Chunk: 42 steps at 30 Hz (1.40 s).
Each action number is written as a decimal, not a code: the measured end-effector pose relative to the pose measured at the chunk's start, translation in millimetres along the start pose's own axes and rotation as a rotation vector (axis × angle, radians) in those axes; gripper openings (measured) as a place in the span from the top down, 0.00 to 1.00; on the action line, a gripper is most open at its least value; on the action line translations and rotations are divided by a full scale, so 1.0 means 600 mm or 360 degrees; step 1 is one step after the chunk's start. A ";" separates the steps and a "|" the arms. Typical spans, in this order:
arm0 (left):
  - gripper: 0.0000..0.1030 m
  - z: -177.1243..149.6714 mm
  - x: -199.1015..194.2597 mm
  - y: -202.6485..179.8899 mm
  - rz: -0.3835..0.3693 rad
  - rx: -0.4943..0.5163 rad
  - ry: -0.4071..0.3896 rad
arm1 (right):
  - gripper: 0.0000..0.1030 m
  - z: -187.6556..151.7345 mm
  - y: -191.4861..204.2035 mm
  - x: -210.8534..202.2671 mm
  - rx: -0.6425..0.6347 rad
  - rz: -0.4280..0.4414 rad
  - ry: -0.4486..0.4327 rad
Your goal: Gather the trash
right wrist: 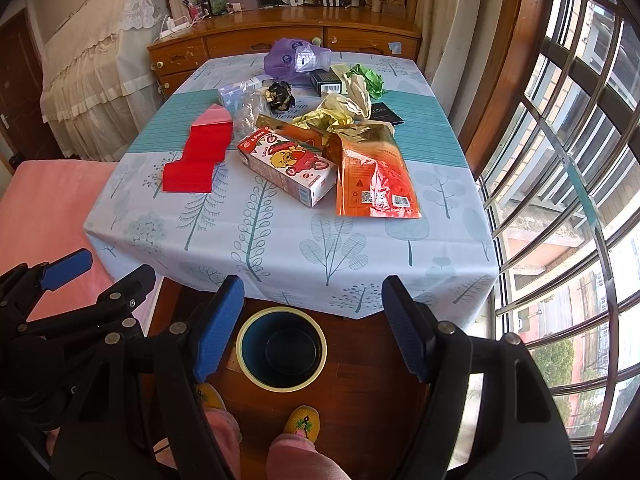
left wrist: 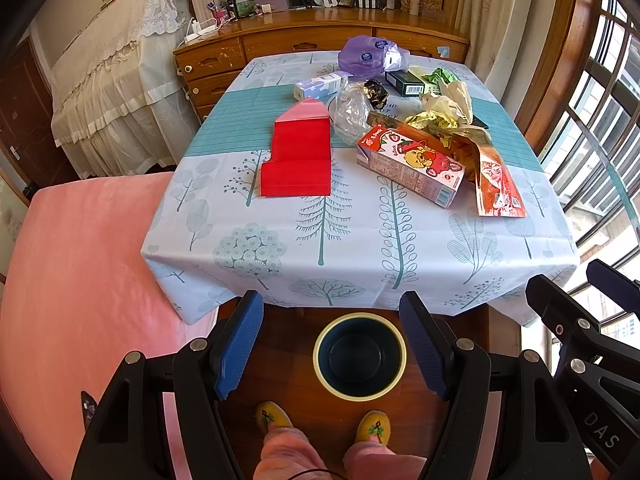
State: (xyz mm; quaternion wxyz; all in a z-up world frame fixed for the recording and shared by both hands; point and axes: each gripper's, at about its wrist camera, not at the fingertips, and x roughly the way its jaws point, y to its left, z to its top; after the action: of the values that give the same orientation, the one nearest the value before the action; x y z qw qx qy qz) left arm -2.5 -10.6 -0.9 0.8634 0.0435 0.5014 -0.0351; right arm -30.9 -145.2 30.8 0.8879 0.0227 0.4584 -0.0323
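Two grippers hang side by side over the floor in front of the table, both with their blue pads spread wide and nothing between them. The left gripper (left wrist: 331,344) frames a round bin (left wrist: 359,355) with a pale rim and dark inside, standing on the wooden floor just below the table's near edge; the right gripper (right wrist: 312,328) frames the same bin from slightly to the side. Neither touches anything. Below them show two yellow slippers (left wrist: 373,426) and pink trouser legs.

The trash lies well beyond the fingers, up on the table (left wrist: 360,256), which wears a pale blue cloth printed with trees. Nearest the grippers are a folded red paper (left wrist: 298,156) on the left, a strawberry drink carton (left wrist: 412,166) on its side in the middle, and an orange foil pouch (right wrist: 374,176) just beside it on the right. Behind these sit a clear plastic bag (left wrist: 350,110), crumpled yellowish paper (left wrist: 444,110), a crumpled green piece, a dark box (left wrist: 406,82) and a purple bag (left wrist: 370,56) at the far edge.

A wooden dresser stands behind the table, a pink bed to the left, a barred window to the right
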 end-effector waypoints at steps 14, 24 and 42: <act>0.30 -0.002 0.001 0.000 -0.0001 -0.0003 -0.0003 | 0.33 0.002 0.001 0.001 -0.0003 0.0000 0.0006; 0.30 -0.002 -0.001 0.001 -0.0003 -0.0002 -0.0001 | 0.33 0.001 0.001 0.004 -0.0002 0.0003 0.0012; 0.30 0.010 -0.015 0.001 -0.0008 -0.0022 -0.0013 | 0.33 0.010 0.006 0.024 -0.0012 0.0022 0.0021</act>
State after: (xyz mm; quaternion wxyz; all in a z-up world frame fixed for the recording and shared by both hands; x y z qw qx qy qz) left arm -1.4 -10.5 9.9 0.8657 0.0360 0.4982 -0.0339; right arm -17.6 -142.6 22.7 0.8850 0.0227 0.4643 -0.0243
